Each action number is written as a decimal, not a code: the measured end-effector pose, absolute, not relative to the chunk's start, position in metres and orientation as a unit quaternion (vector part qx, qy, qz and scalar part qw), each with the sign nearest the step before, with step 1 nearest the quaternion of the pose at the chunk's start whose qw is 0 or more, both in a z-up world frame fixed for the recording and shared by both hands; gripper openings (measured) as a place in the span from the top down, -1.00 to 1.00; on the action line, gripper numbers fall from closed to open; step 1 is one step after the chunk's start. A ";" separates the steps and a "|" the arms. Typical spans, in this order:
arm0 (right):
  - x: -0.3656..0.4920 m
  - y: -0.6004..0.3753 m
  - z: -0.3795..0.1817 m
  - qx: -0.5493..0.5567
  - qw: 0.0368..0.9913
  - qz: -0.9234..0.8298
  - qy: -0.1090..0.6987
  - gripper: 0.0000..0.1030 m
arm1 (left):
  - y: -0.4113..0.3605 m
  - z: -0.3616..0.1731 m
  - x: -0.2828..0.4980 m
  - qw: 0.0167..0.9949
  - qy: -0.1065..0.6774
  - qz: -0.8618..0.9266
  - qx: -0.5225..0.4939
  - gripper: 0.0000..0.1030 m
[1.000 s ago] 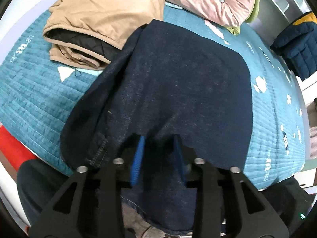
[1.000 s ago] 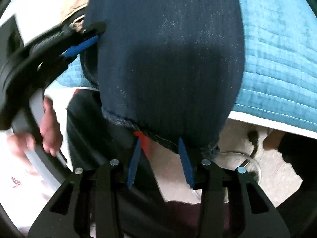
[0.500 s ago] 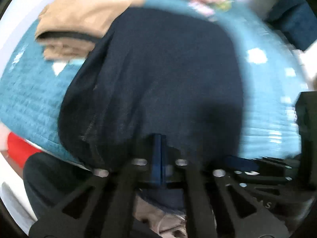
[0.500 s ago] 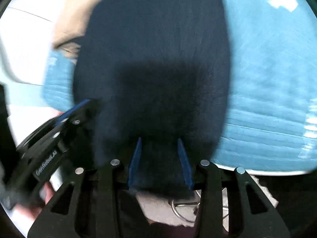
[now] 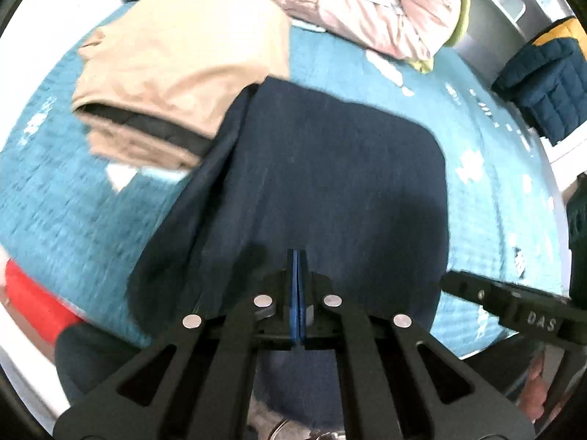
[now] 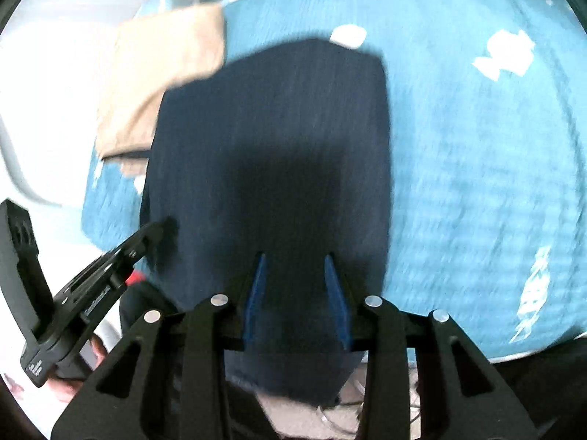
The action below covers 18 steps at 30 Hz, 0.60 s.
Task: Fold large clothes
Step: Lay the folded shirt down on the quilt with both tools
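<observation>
A navy garment (image 5: 330, 183) lies flat on the teal quilted bedspread (image 5: 73, 190), and its near hem hangs over the bed's edge. My left gripper (image 5: 298, 256) is shut on the garment's near left part, blue pads pressed together. In the right wrist view its tip (image 6: 157, 229) meets the garment's (image 6: 275, 146) left edge. My right gripper (image 6: 295, 256) stands over the near right part. Its jaws are closing with the cloth between the blue pads (image 6: 335, 293), which do not press on it. From the left wrist view the right gripper (image 5: 451, 280) comes in from the right.
A folded tan garment (image 5: 176, 62) lies at the far left, touching the navy one. A pink quilted jacket (image 5: 367, 3) is at the back and a dark blue puffy jacket (image 5: 543, 84) at the far right. Something red (image 5: 33, 300) sits below the bed's left edge.
The left jaws went from open over the hem to shut. The right gripper moved from the hanging hem forward over the garment on the bed, and its jaws narrowed a little.
</observation>
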State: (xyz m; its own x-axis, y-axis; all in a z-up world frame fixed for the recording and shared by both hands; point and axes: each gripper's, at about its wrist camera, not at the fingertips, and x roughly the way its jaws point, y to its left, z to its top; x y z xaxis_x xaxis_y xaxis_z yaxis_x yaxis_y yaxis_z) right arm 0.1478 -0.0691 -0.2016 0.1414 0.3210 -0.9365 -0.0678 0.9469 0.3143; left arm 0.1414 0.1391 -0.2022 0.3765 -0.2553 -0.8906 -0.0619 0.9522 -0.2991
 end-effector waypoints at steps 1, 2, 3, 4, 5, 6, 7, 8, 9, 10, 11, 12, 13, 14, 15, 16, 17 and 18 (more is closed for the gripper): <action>0.149 -0.069 -0.205 0.093 0.750 0.123 0.643 0.38 | 0.139 -0.211 0.153 0.812 0.563 -0.056 -0.145 0.95; 0.164 -0.066 -0.224 0.078 0.747 0.099 0.653 0.40 | 0.138 -0.227 0.162 0.804 0.577 -0.047 -0.140 0.96; 0.172 -0.065 -0.241 0.080 0.735 0.093 0.667 0.40 | 0.136 -0.244 0.172 0.794 0.591 -0.040 -0.135 0.97; 0.178 -0.063 -0.255 0.093 0.726 0.086 0.676 0.40 | 0.137 -0.269 0.184 0.781 0.607 -0.038 -0.143 0.96; 0.181 -0.063 -0.255 0.100 0.724 0.085 0.678 0.40 | 0.143 -0.284 0.191 0.772 0.611 -0.037 -0.172 0.96; 0.181 -0.060 -0.250 0.092 0.722 0.085 0.681 0.40 | 0.149 -0.281 0.191 0.766 0.611 -0.039 -0.196 0.96; 0.181 -0.056 -0.241 0.073 0.723 0.091 0.681 0.40 | 0.151 -0.275 0.190 0.764 0.612 -0.040 -0.200 0.96; 0.180 -0.057 -0.238 0.067 0.723 0.095 0.681 0.41 | 0.151 -0.269 0.189 0.767 0.612 -0.035 -0.191 0.98; 0.179 -0.060 -0.234 0.073 0.720 0.098 0.684 0.41 | 0.149 -0.259 0.187 0.772 0.612 -0.024 -0.168 1.00; 0.179 -0.064 -0.227 0.086 0.717 0.098 0.684 0.46 | 0.147 -0.251 0.184 0.777 0.608 -0.027 -0.160 0.99; 0.177 -0.077 -0.219 0.099 0.720 0.105 0.679 0.52 | 0.148 -0.239 0.183 0.785 0.597 -0.041 -0.161 0.99; 0.179 -0.086 -0.207 0.111 0.727 0.115 0.668 0.52 | 0.146 -0.223 0.182 0.796 0.580 -0.060 -0.164 0.99; 0.182 -0.090 -0.197 0.107 0.737 0.116 0.657 0.52 | 0.142 -0.213 0.185 0.802 0.571 -0.066 -0.162 0.99; 0.185 -0.093 -0.189 0.103 0.743 0.112 0.652 0.52 | 0.139 -0.202 0.190 0.810 0.561 -0.069 -0.157 0.99; 0.190 -0.095 -0.182 0.102 0.749 0.108 0.645 0.52 | 0.135 -0.195 0.199 0.815 0.554 -0.072 -0.151 0.99; 0.196 -0.096 -0.176 0.101 0.753 0.106 0.642 0.52 | 0.131 -0.192 0.207 0.816 0.554 -0.072 -0.146 0.99; 0.204 -0.096 -0.175 0.098 0.756 0.103 0.639 0.52 | 0.126 -0.193 0.219 0.816 0.557 -0.070 -0.138 0.99; 0.213 -0.096 -0.176 0.089 0.761 0.096 0.635 0.52 | 0.123 -0.196 0.229 0.816 0.558 -0.069 -0.134 0.99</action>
